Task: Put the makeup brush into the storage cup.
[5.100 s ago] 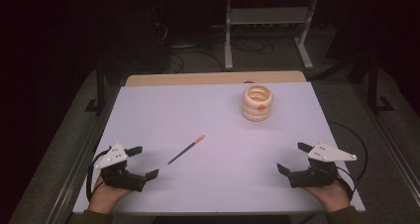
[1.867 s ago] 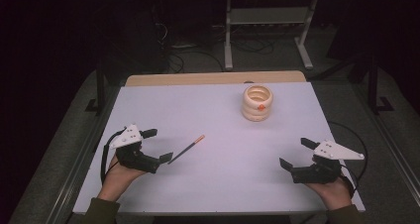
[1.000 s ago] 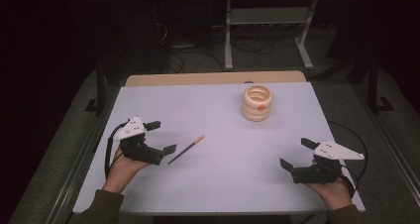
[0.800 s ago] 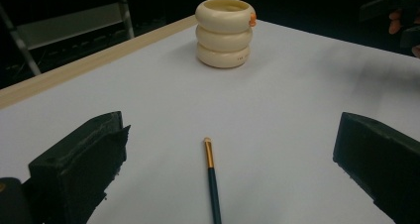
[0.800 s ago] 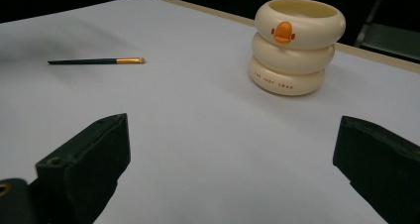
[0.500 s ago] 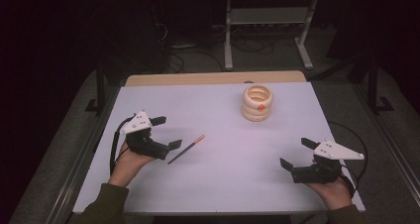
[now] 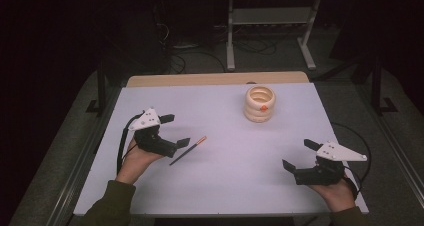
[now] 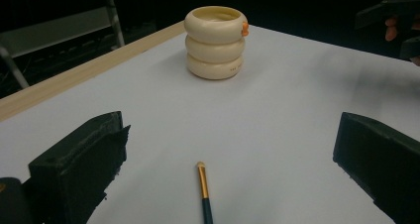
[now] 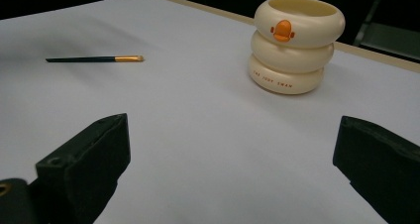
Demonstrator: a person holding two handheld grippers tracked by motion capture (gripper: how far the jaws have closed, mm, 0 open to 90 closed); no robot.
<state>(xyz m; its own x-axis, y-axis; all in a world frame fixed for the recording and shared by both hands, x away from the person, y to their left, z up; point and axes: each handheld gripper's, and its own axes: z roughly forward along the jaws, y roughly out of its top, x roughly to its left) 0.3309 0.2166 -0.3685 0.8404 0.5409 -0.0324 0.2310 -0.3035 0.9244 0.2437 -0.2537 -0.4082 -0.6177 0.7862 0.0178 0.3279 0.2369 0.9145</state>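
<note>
A thin brush (image 7: pixel 187 151) with a dark handle and orange-gold ferrule lies flat on the white table (image 7: pixel 225 186), left of centre. My left gripper (image 7: pixel 177 130) hovers just left of it, open, with the handle end near the lower jaw. In the left gripper view the brush (image 8: pixel 203 189) lies between the spread jaws of the left gripper (image 8: pixel 232 130), tip pointing away. A cream ringed cup (image 7: pixel 260 103) with an orange duck mark stands upright at the back right. My right gripper (image 7: pixel 297 154) rests open near the front right, holding nothing. The right gripper view shows the cup (image 9: pixel 292 45) and the brush (image 9: pixel 94 59).
A wooden strip (image 7: pixel 215 79) runs along the table's far edge. Beyond it stands a metal stand (image 7: pixel 270 26) with cables on the floor. The right hand and its gripper (image 8: pixel 396 16) show far off in the left gripper view.
My left gripper has moved forward and to the right, up to the brush, staying open. The brush, the cup and the right gripper have stayed in place.
</note>
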